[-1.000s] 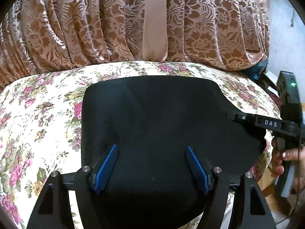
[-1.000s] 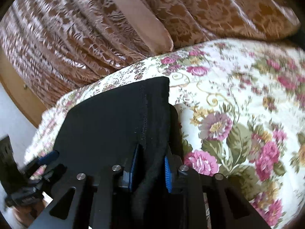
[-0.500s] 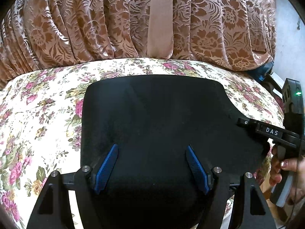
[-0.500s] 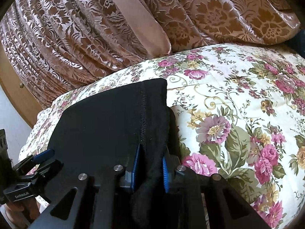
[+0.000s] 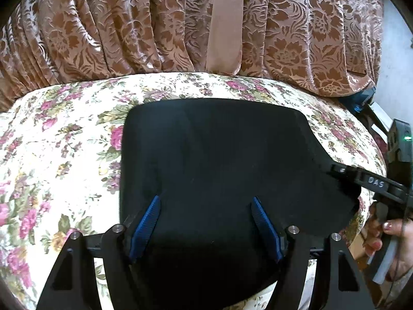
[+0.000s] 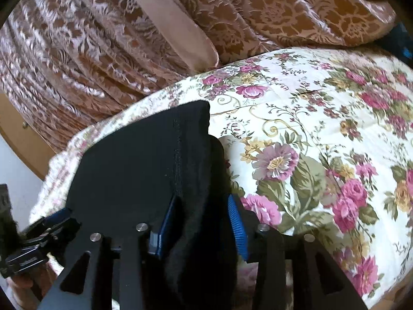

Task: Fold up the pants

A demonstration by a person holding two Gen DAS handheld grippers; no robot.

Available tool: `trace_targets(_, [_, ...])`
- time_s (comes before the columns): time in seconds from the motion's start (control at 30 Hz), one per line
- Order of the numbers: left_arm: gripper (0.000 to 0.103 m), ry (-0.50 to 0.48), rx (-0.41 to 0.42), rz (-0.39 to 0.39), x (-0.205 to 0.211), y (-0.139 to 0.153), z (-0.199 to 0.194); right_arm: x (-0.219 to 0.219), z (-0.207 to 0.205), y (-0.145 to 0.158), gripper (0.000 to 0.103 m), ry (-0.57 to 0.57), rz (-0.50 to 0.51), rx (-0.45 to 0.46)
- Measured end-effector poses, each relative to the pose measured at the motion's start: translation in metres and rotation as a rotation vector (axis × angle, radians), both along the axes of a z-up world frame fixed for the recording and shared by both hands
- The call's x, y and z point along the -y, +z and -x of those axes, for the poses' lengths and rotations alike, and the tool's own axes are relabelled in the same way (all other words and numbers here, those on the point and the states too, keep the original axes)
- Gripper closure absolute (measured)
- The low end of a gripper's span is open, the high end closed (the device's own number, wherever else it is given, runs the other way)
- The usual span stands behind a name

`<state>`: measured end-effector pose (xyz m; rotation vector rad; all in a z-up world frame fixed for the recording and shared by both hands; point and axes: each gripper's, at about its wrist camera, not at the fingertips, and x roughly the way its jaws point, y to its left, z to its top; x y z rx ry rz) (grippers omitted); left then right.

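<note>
Near the bed's [image 5: 64, 134] front edge lie the folded black pants [image 5: 214, 155]. Left hand-held gripper [image 5: 206, 224] hovers released above them; right hand-held gripper [image 6: 200, 222], jaws parting, probably lets their side edge settle flat.

Matt black cloth pants [image 5: 219, 160], a stitched seam visible in the right wrist view, lie on a floral printed cotton-like bedspread [image 5: 64, 155]. Behind, upper frame, a brown curtain [image 5: 103, 25] shows a sheeny embossed weave. Ribbed blue pads [image 5: 144, 224] line matt black plastic claws.
</note>
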<state>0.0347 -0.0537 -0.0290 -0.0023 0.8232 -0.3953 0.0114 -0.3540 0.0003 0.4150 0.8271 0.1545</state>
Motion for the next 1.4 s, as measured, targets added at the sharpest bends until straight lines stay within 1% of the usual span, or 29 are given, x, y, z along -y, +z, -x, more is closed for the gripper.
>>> trace_targets(0.07, [0.030, 0.018, -0.005, -0.021, -0.002, 0.005, -0.002, 0.005, 0.006, 0.010, 0.062, -0.035, 0.031, 0.009])
trace_targets(0.17, [0.030, 0.035, -0.003, -0.014, -0.006, 0.012, -0.011, 0.006, 0.009, 0.031, 0.062, -0.060, 0.089, 0.076])
trace_targets(0.2, [0.030, 0.038, -0.002, -0.018, -0.006, 0.013, -0.015, 0.005, 0.008, 0.038, 0.062, -0.053, 0.095, 0.092])
trace_targets(0.27, [0.035, 0.045, -0.006, -0.031, -0.006, 0.016, -0.025, 0.000, 0.001, 0.050, 0.062, -0.022, 0.107, 0.115])
trace_targets(0.33, [0.036, 0.042, -0.022, -0.041, -0.003, 0.016, -0.035, -0.010, -0.010, 0.059, 0.062, 0.009, 0.124, 0.128])
trace_targets(0.43, [0.036, 0.040, -0.040, -0.081, 0.003, 0.014, -0.048, -0.027, -0.033, 0.064, 0.062, 0.061, 0.156, 0.100])
trace_targets(0.53, [0.036, 0.019, -0.033, -0.139, 0.014, 0.014, -0.062, -0.045, -0.056, 0.058, 0.062, 0.116, 0.197, 0.067])
trace_targets(0.63, [0.036, 0.008, -0.043, -0.162, 0.020, 0.009, -0.077, -0.058, -0.080, 0.042, 0.062, 0.143, 0.236, 0.014])
trace_targets(0.7, [0.036, 0.011, -0.051, -0.162, 0.020, 0.005, -0.087, -0.060, -0.089, 0.031, 0.062, 0.141, 0.252, -0.016])
trace_targets(0.77, [0.033, 0.010, -0.054, -0.157, 0.021, 0.001, -0.095, -0.057, -0.092, 0.023, 0.062, 0.120, 0.262, -0.027])
trace_targets(0.87, [0.029, 0.012, -0.049, -0.146, 0.022, -0.007, -0.107, -0.047, -0.096, 0.011, 0.062, 0.098, 0.218, -0.043])
trace_targets(0.93, [0.028, 0.016, -0.066, -0.129, 0.022, -0.013, -0.114, -0.043, -0.102, 0.003, 0.062, 0.093, 0.203, -0.051])
trace_targets(1.0, [0.028, 0.025, -0.077, -0.106, 0.020, -0.018, -0.121, -0.041, -0.109, -0.003, 0.062, 0.089, 0.196, -0.055])
trace_targets(1.13, [0.027, 0.029, -0.067, -0.080, 0.019, -0.027, -0.125, -0.044, -0.116, -0.011, 0.062, 0.080, 0.209, -0.042])
trace_targets(1.4, [0.027, 0.032, -0.007, -0.073, 0.013, -0.023, -0.106, -0.044, -0.095, -0.005, 0.061, 0.047, 0.220, 0.027])
